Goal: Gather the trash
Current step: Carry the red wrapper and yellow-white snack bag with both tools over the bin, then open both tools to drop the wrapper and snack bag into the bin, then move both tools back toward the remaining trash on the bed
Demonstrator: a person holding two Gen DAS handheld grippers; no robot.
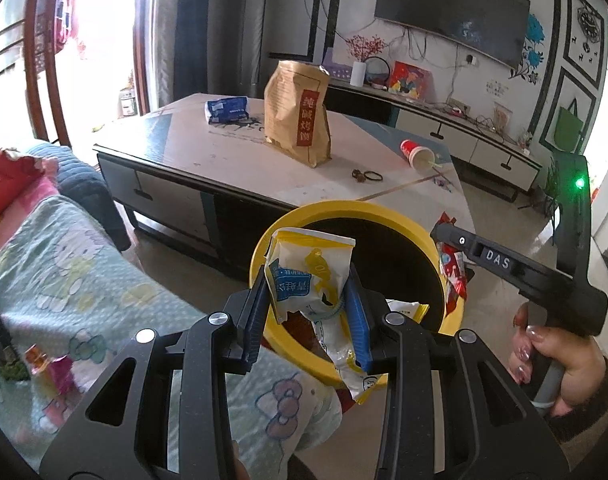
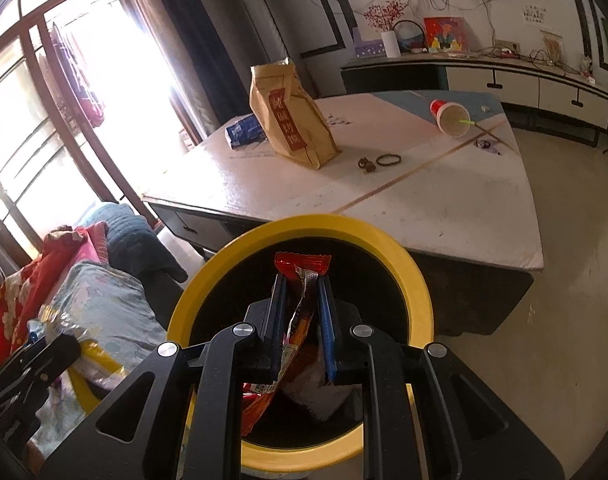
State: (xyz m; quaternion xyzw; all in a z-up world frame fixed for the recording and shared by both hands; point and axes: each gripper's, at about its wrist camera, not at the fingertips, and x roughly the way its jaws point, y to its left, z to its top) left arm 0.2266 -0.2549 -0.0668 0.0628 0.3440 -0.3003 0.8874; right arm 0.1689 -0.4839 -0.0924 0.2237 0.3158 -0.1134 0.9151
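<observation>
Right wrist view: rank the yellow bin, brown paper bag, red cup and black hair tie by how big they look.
1. yellow bin, though it's nearest the camera
2. brown paper bag
3. red cup
4. black hair tie

Left gripper point(image 1: 309, 300): matte black linkage arms, round silver screws at the pivots, ribbed blue finger pads point(image 1: 358, 320). Right gripper point(image 2: 301, 312): same black frame, silver screws, blue pads; beside the left gripper, white "DAS" lettering, green indicator light. Hand point(image 1: 560, 364): long glossy nails, dark sleeve cuff.

coffee table point(image 1: 232, 160), wall television point(image 1: 452, 8), TV cabinet point(image 2: 544, 80), patterned blanket point(image 1: 84, 280)
</observation>
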